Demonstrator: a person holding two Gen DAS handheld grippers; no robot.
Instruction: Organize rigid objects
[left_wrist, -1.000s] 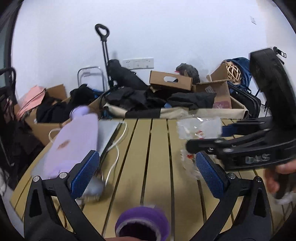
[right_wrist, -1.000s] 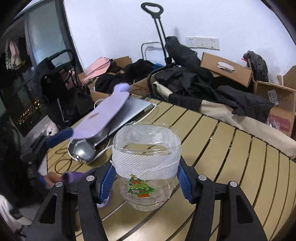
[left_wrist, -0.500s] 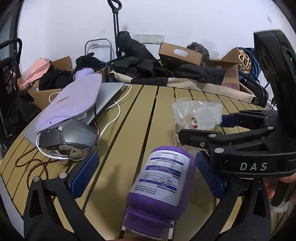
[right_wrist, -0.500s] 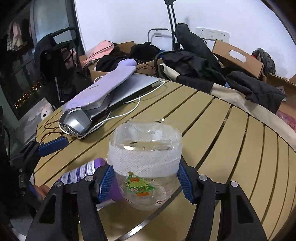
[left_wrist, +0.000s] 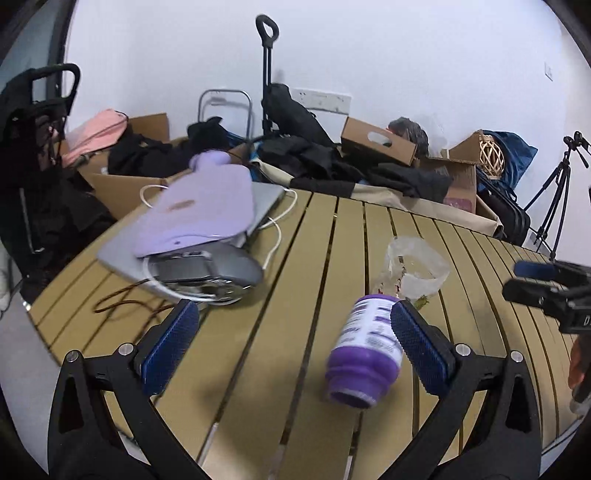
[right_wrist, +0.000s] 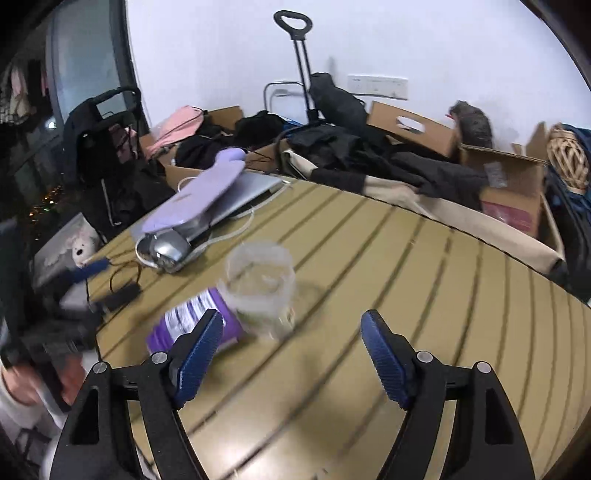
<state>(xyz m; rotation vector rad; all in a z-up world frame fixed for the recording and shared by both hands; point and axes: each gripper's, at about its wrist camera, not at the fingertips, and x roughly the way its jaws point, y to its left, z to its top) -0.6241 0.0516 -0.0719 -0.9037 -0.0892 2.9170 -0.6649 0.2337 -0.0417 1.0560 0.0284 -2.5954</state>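
Observation:
A purple bottle with a white label (left_wrist: 365, 354) lies on its side on the slatted wooden table (left_wrist: 303, 258), cap toward me, next to a clear plastic jar with a white band (left_wrist: 415, 269) that stands upright. My left gripper (left_wrist: 291, 343) is open and empty, its right pad beside the bottle. My right gripper (right_wrist: 291, 354) is open and empty, drawn back from the jar (right_wrist: 260, 288); the bottle (right_wrist: 195, 325) lies left of the jar, partly behind my left finger. The right gripper also shows in the left wrist view (left_wrist: 546, 291).
A lilac pad (left_wrist: 199, 210) rests on a silver laptop (left_wrist: 258, 201) with a grey mouse (left_wrist: 214, 273) and white cable at the table's left. A black adapter (right_wrist: 122, 295) lies near the left edge. Boxes, dark clothes and a trolley stand behind the table.
My right gripper let go of the jar, which now stands on the table, and pulled back. My left gripper also drew back; the bottle now lies on the table beside the jar.

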